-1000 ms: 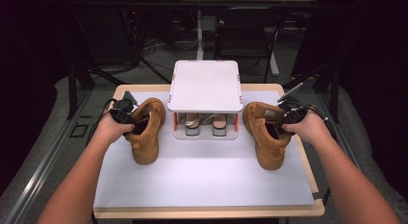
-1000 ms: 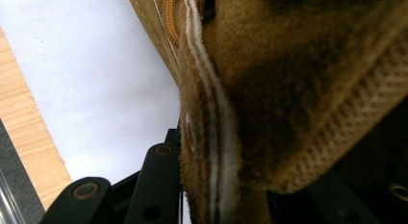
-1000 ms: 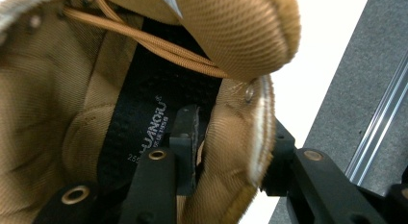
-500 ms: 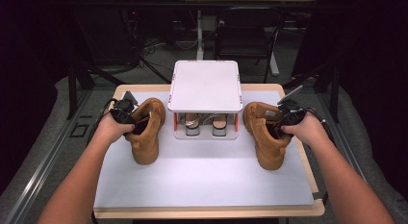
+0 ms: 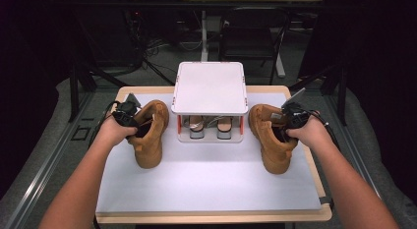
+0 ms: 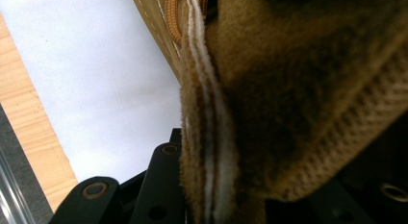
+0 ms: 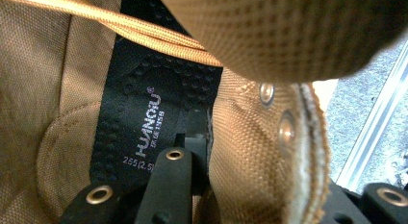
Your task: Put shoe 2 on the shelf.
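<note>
Two tan suede boots stand on the white mat, toes toward me. On the left boot (image 5: 150, 135), my left gripper (image 5: 135, 126) straddles the outer collar. In the left gripper view the padded collar (image 6: 269, 113) lies between the black jaws. At the right boot (image 5: 269, 140), my right gripper (image 5: 284, 127) has one jaw inside over the black insole (image 7: 149, 108) and one outside. The collar wall (image 7: 260, 152) is pinched between them. Both pairs of jaws have just been closing on the boot collars.
A white-topped low rack (image 5: 209, 86) stands at the back centre between the boots, with a pair of shoes (image 5: 210, 127) under it. The white mat (image 5: 206, 185) covers a wooden table (image 5: 211, 218). Dark floor, cables and stands lie beyond.
</note>
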Available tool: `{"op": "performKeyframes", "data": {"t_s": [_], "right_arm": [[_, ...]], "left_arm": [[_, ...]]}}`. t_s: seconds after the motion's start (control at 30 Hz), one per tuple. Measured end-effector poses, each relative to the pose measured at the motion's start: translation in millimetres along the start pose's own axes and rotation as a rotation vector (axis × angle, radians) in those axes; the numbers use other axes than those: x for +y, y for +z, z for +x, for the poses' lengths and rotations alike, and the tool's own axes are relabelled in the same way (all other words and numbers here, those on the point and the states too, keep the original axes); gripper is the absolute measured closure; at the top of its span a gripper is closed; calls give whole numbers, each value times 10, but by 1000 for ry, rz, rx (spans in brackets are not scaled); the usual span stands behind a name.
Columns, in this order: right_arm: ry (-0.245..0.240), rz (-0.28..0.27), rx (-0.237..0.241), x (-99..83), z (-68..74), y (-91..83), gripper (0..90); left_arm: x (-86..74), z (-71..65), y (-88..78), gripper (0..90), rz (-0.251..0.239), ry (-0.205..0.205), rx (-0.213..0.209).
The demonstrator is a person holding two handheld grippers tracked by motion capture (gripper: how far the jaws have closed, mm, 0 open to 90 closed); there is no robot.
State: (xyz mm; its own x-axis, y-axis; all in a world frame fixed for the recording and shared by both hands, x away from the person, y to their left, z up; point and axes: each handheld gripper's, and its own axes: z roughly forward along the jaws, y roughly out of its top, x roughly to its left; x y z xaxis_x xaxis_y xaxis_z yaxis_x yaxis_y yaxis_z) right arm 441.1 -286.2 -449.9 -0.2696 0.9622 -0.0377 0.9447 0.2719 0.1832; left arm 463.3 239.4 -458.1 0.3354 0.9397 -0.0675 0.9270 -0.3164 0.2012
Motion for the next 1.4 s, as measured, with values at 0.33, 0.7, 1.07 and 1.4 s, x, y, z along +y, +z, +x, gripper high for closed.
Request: {"op": "performKeyframes", "data": {"t_s": [0.33, 0.7, 1.07, 1.4], "right_arm": [[-1, 20, 11, 10, -10, -6, 787], [38, 34, 34, 27, -32, 2, 800], [29, 38, 37, 36, -35, 6, 797], [-4, 46, 34, 38, -36, 1, 808]], "left_arm": [[22, -4, 9, 750, 28, -28, 5], [57, 24, 14, 764, 53, -48, -17], [62, 64, 18, 776, 57, -66, -43], [72, 46, 18, 784, 63, -45, -23]]}}
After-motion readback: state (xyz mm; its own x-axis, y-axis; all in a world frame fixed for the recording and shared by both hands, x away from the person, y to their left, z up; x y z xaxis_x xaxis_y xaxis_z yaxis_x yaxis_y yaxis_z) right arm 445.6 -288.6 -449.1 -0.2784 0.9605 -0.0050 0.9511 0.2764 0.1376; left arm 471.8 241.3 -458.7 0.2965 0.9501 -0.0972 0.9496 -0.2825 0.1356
